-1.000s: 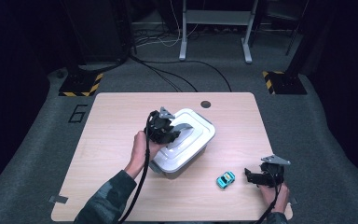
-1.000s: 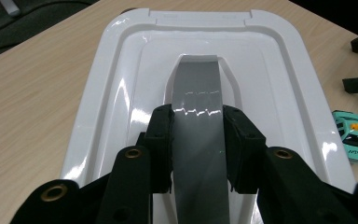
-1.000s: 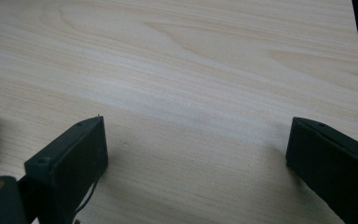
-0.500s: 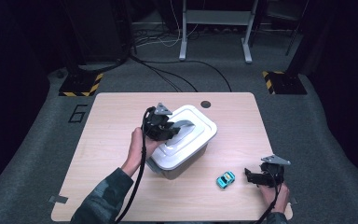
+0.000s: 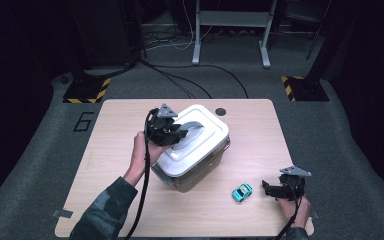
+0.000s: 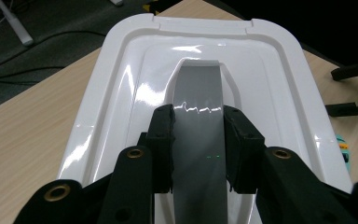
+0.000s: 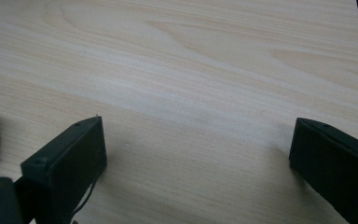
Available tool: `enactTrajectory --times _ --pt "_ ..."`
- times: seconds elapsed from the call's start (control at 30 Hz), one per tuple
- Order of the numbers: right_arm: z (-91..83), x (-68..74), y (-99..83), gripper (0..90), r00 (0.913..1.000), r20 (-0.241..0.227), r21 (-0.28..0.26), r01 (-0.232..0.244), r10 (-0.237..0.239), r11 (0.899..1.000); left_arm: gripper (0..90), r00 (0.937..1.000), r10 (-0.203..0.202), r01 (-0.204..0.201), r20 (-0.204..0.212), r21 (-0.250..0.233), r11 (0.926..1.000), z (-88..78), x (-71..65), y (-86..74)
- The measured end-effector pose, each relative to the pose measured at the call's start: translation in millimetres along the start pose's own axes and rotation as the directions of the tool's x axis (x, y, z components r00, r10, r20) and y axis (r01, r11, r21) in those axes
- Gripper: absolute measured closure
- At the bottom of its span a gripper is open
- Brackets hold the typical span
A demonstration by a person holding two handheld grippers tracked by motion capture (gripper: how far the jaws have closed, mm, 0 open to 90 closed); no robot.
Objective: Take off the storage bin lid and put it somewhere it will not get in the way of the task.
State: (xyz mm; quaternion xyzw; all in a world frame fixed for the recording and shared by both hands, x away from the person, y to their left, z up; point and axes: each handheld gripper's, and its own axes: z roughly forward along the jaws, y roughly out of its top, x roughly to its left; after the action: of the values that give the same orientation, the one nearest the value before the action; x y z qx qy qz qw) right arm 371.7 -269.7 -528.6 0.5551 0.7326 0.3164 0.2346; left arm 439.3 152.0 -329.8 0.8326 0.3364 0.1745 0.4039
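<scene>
Left gripper (image 5: 172, 134) clamped on the grey strap handle (image 6: 198, 116) of the white plastic lid (image 5: 192, 137), which sits on its clear box at mid-table — small turquoise toy car (image 5: 242, 192) near the front edge — right gripper (image 5: 272, 189) just beside it, jaws spread and just opened further, nothing between them.

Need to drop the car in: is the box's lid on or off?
On: the white plastic lid covers the clear box.
</scene>
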Motion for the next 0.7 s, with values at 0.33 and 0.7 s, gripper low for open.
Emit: enactTrajectory --times 0.33,0.7 --pt "-0.1 -0.4 -0.1 3.2 1.0 0.001 0.001 0.005 -0.005 1.0 66.8 0.9996 -0.016 0.016 -0.023 -0.017 0.9997 -14.9 14.8 -3.6" --pt "-0.1 -0.4 -0.1 3.5 1.0 0.003 -0.001 0.004 -0.004 1.0 66.8 0.9951 -0.063 0.06 -0.076 -0.048 0.997 -37.9 39.9 -10.3"
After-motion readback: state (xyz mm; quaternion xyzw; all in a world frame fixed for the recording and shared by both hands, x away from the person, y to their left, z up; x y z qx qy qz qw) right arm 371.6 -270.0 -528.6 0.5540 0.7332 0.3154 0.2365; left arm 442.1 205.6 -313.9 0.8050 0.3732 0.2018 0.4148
